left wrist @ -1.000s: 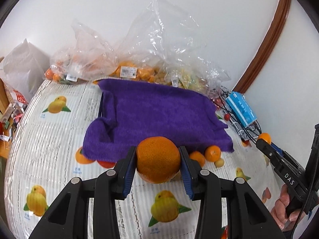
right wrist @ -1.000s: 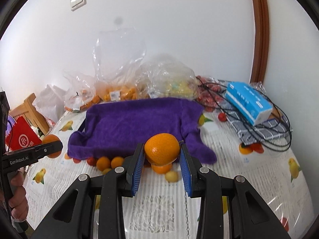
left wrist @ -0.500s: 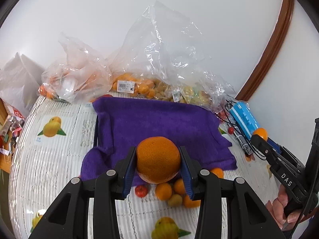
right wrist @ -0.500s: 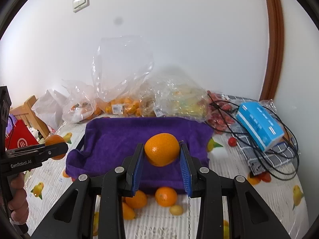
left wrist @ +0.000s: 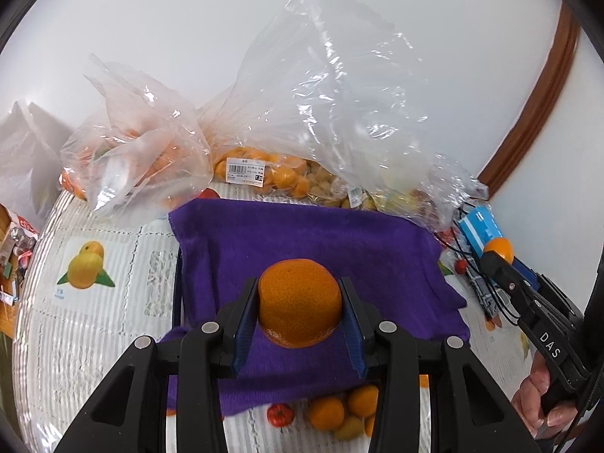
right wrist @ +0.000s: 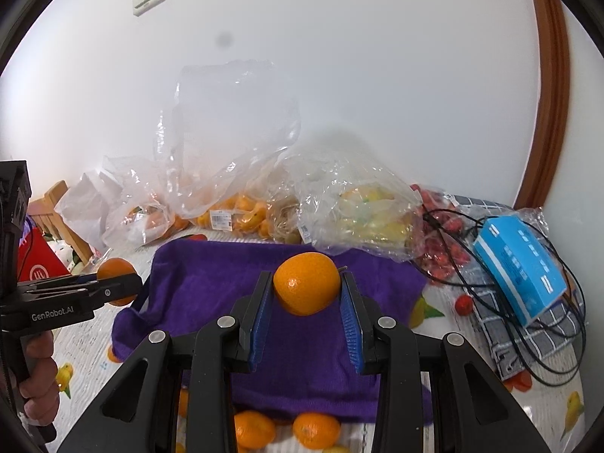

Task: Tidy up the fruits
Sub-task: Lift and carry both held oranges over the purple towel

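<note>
The left gripper (left wrist: 299, 319) is clenched on a large orange (left wrist: 299, 302), its blue pads pressed to both sides of the fruit, and holds it in the air over the near half of the purple towel (left wrist: 302, 234). The right gripper (right wrist: 306, 298) grasps a smaller orange (right wrist: 306, 282) the same way, also raised above the towel (right wrist: 234, 275), a little toward its right part. Neither fruit touches the cloth.

This looks like the carrying step: both fruits are lifted and brought over the towel, which is bare and seems the place to lay them out. Next, each gripper would have to come down until its orange rests on the cloth, then open slowly, since round fruit may roll on the folds.

Loose small oranges (left wrist: 326, 411) and a tomato (left wrist: 280, 414) lie on the counter (left wrist: 113, 321) just before the towel's near edge, apparently yet to be sorted. Behind the towel stand plastic bags of fruit (right wrist: 230, 211); to the right lie a blue box (right wrist: 519, 260) and black cables (right wrist: 528, 339).
</note>
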